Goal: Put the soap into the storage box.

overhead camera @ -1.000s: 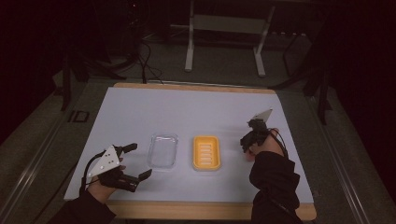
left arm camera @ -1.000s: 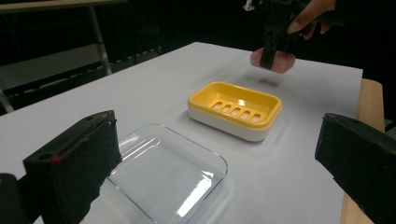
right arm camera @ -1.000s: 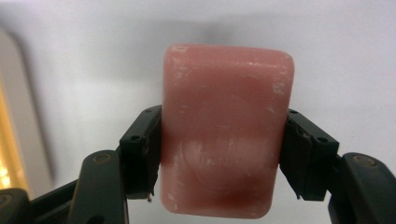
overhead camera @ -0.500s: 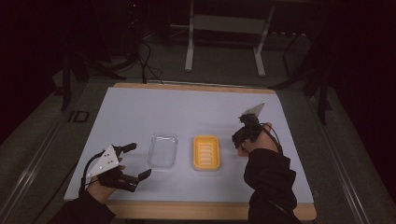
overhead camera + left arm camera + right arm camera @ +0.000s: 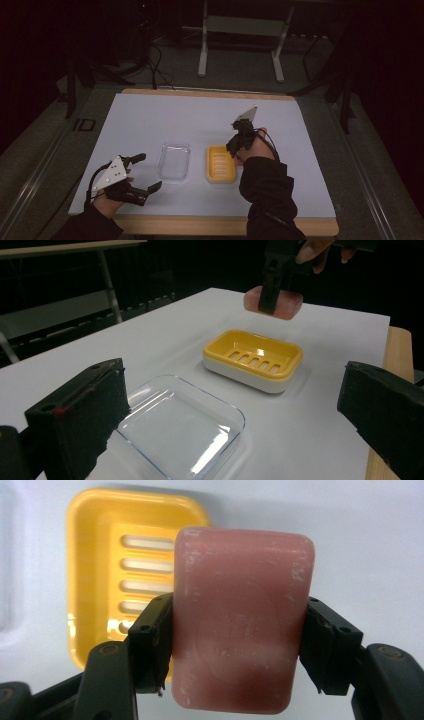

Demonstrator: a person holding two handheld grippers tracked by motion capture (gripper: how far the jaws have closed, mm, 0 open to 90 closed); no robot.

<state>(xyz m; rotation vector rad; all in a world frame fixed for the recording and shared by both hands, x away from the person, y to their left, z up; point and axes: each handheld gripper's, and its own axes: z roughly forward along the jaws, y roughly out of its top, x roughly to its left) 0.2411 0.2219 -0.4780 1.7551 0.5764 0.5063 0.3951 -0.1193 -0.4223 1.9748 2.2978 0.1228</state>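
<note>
On the white table (image 5: 150, 115), the right gripper (image 5: 235, 650) is clamping a pink rectangular soap bar (image 5: 242, 615) above the yellow slotted plastic soap dish (image 5: 220, 163) (not touching it); the left gripper (image 5: 142, 172) is resting wide open beside the clear plastic lid (image 5: 174, 162).

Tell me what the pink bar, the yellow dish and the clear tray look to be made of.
Pink bar: likely soap; matte, waxy, with whitish scuffs and a faint pressed stamp. It is clamped in the right hand-held gripper.
Yellow dish: seemingly glossy moulded plastic, with bright highlights along its drain slots, on a white base.
Clear tray: transparent and shiny, probably plastic, though glass cannot be ruled out.
</note>
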